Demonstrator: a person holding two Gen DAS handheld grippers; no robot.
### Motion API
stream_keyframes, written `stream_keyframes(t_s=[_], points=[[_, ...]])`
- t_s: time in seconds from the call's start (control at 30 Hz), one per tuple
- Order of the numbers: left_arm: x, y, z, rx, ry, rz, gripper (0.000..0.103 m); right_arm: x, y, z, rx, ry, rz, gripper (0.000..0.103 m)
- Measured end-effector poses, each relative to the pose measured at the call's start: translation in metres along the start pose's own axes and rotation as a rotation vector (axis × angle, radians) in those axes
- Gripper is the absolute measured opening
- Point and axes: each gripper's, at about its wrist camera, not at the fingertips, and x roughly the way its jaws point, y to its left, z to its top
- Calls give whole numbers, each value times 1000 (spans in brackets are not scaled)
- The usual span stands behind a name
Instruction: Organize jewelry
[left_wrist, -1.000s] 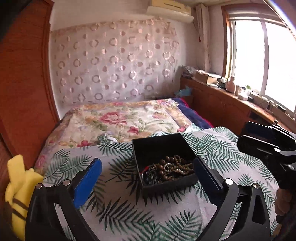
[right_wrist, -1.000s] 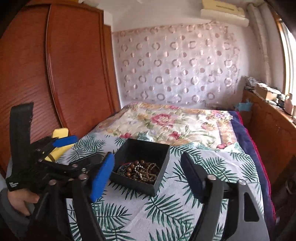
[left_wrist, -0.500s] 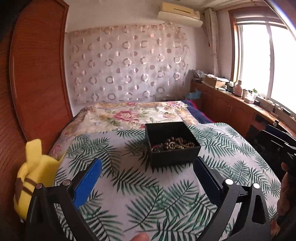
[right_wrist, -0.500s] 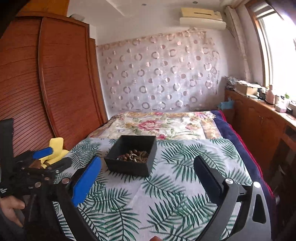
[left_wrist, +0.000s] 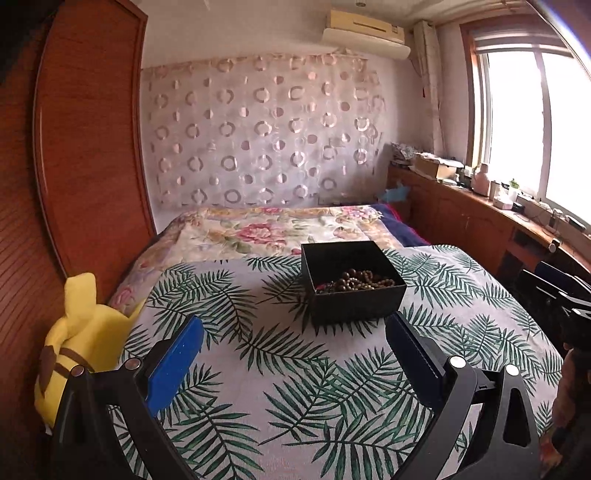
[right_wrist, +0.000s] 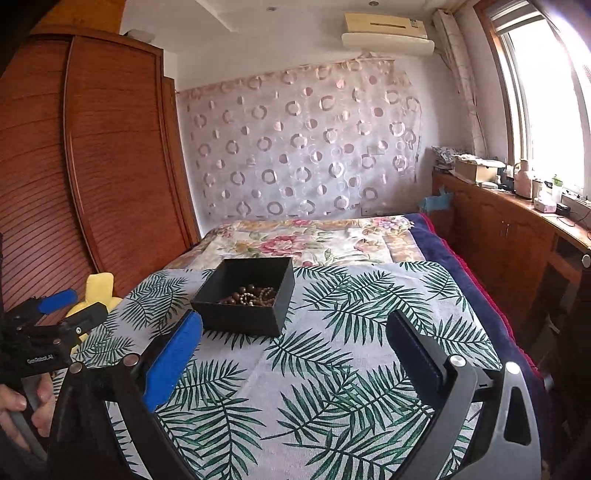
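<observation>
A black open box (left_wrist: 354, 299) sits on the palm-leaf cloth (left_wrist: 295, 369) on the bed; it also shows in the right wrist view (right_wrist: 240, 317). Brown bead bracelets (left_wrist: 360, 279) lie inside it, also seen in the right wrist view (right_wrist: 251, 294). My left gripper (left_wrist: 293, 343) is open and empty, held back from the box, nearer than its front wall. My right gripper (right_wrist: 293, 341) is open and empty, nearer than the box and to its right. The left gripper also shows at the left edge of the right wrist view (right_wrist: 55, 314).
A yellow plush toy (left_wrist: 79, 350) lies at the bed's left edge by the wooden wardrobe (left_wrist: 74, 166). A floral blanket (left_wrist: 266, 232) covers the far bed. A wooden counter (left_wrist: 498, 214) with small items runs under the window at right.
Both grippers have pulled back and risen away from the box; it now looks smaller and farther off. Both stay open and empty.
</observation>
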Motion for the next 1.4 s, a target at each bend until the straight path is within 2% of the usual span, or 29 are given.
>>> stream_keyframes(t_s=[1.4], points=[[-4,-5,5,-4,-13,-2,95,-1,7,-2,-6,-3,5,101]])
